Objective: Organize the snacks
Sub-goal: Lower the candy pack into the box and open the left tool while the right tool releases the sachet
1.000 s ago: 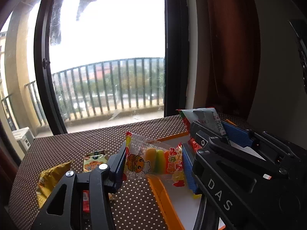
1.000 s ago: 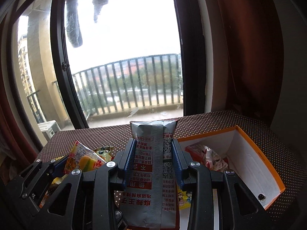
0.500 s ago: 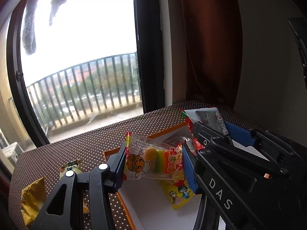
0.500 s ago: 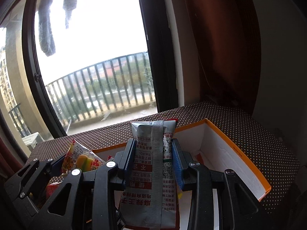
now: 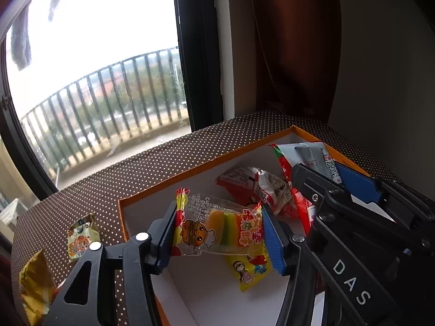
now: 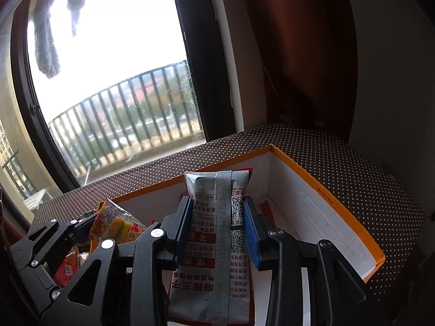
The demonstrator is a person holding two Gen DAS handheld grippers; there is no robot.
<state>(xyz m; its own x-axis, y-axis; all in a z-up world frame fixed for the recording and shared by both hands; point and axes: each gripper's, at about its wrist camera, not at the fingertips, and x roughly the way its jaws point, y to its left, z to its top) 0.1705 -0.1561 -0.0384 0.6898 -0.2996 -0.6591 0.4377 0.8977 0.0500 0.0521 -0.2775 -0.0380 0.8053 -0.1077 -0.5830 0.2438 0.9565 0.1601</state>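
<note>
My left gripper (image 5: 217,212) hangs over the orange box with white inside (image 5: 206,160). A clear burger gummy packet (image 5: 217,228) spans its blue pads, which still touch it as the jaws start opening. My right gripper (image 6: 217,199) is shut on a silver snack packet with red print (image 6: 214,231), upright above the same box (image 6: 326,190). In the left wrist view that packet (image 5: 312,154) and the right gripper (image 5: 326,168) stand just to the right. A red packet (image 5: 252,182) and a yellow packet (image 5: 250,271) lie in the box.
The box rests on a brown dotted tabletop (image 5: 122,179) by a large window. To the box's left lie a small orange-green packet (image 5: 81,239) and a gold packet (image 5: 35,282). A dark curtain (image 5: 293,54) and a wall close off the right side.
Both grippers have moved right and a little down with their packets. The gummy packet went from the box's left edge to above its inside. The silver packet stays gripped.
</note>
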